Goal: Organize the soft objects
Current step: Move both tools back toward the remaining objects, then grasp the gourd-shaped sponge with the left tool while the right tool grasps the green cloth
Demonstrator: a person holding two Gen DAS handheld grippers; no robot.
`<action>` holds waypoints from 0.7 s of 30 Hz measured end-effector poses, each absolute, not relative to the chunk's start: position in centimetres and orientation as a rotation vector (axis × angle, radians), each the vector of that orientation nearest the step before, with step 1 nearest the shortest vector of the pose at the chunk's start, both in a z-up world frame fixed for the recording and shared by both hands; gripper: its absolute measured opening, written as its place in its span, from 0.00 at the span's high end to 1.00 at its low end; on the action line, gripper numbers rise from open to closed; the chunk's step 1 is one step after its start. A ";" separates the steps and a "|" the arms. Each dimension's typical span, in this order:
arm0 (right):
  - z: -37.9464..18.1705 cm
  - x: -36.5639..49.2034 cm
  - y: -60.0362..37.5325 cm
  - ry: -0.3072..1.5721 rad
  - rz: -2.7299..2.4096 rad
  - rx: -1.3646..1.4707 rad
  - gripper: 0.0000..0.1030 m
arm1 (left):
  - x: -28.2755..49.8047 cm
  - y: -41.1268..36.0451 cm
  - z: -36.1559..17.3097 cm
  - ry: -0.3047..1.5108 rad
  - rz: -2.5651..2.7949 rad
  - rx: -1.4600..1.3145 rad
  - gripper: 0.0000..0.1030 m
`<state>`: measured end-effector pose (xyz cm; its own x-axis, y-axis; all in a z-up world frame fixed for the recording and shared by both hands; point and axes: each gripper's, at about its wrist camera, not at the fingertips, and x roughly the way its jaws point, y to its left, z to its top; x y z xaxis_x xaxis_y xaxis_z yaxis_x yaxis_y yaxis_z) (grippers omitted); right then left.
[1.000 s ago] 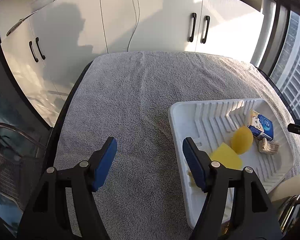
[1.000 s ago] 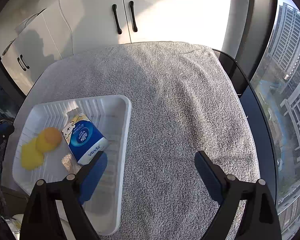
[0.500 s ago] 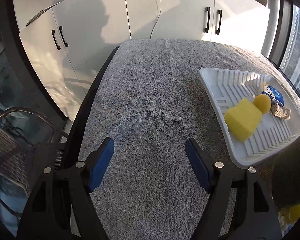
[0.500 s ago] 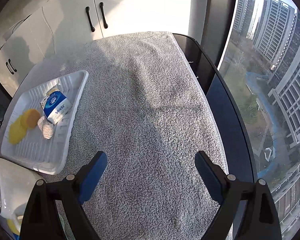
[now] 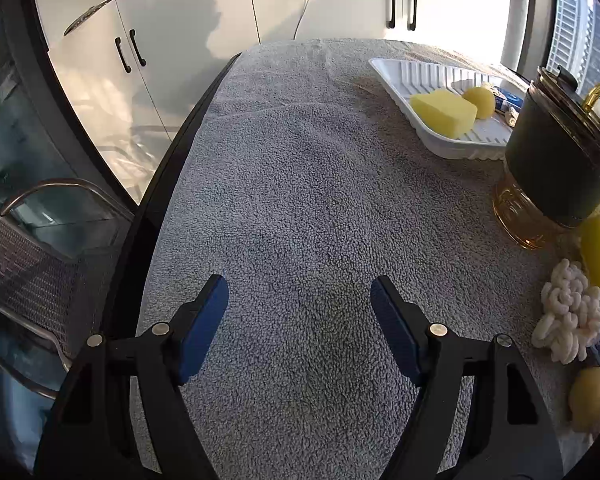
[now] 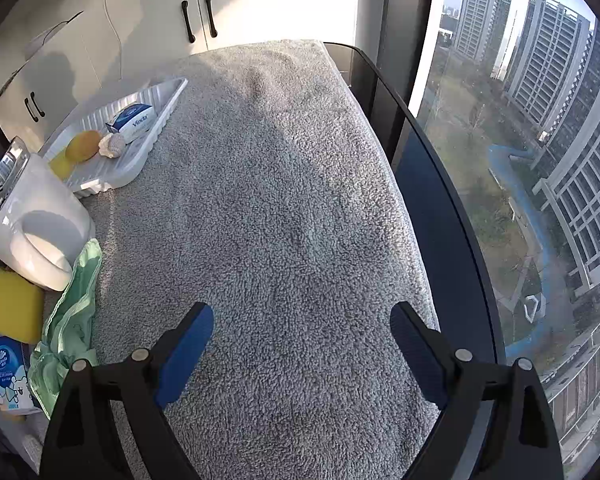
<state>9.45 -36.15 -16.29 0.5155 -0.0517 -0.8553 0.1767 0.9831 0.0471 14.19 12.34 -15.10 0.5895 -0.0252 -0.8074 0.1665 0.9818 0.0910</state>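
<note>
Both grippers, left and right, stand spread and empty over bare towel. The risk, I judge: reaching for the loose items means passing the dark pot and white jug, which a finger could knock over. The tray holds four: one sponge, one ball, one tissue pack, one knit lump. Loose beside it: one sponge, one pack, one green cloth, one white knit.
</note>
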 end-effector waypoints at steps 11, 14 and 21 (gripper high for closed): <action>-15.9 2.8 -31.4 1.013 -0.063 0.120 0.10 | 6.6 8.2 -14.4 0.969 -0.258 0.203 0.30; -15.8 2.5 -29.6 1.005 -0.028 0.109 0.11 | 5.2 6.2 -13.7 0.965 -0.336 0.189 0.30; -15.3 2.3 -25.9 0.996 0.051 0.049 0.10 | 3.5 1.9 -13.0 0.972 -0.454 0.218 0.29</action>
